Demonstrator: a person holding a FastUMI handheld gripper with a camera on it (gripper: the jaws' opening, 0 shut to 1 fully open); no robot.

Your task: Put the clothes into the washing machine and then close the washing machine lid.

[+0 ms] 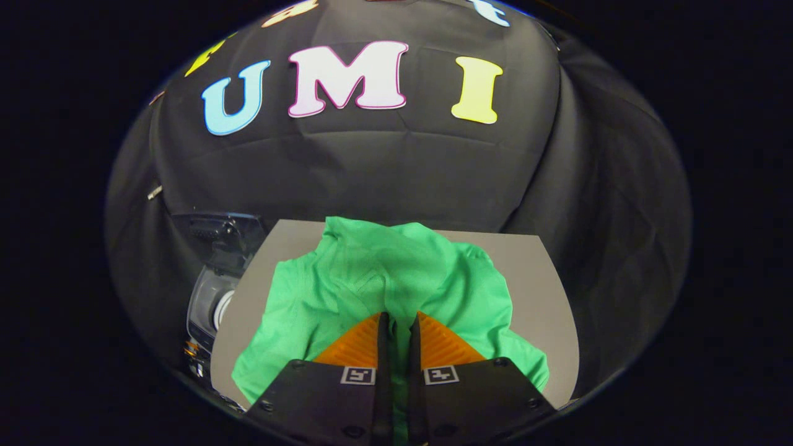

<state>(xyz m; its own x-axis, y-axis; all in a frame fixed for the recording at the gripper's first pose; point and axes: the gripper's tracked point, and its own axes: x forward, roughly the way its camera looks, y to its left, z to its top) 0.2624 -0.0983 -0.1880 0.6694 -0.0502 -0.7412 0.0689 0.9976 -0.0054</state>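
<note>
1. Gripper (397, 322) fingers are nearly together, pinching a fold of the green shirt (384, 279) between them.
2. Shirt lies crumpled on a grey board (545, 291), just ahead of the fingers.
3. Washing machine (214, 272) sits beside the board, lid raised.
4. Advice: lift high so trailing cloth clears the machine's rim.

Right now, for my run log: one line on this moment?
hand-held gripper: shut on green shirt | shirt on grey table | washing machine beside table
</note>
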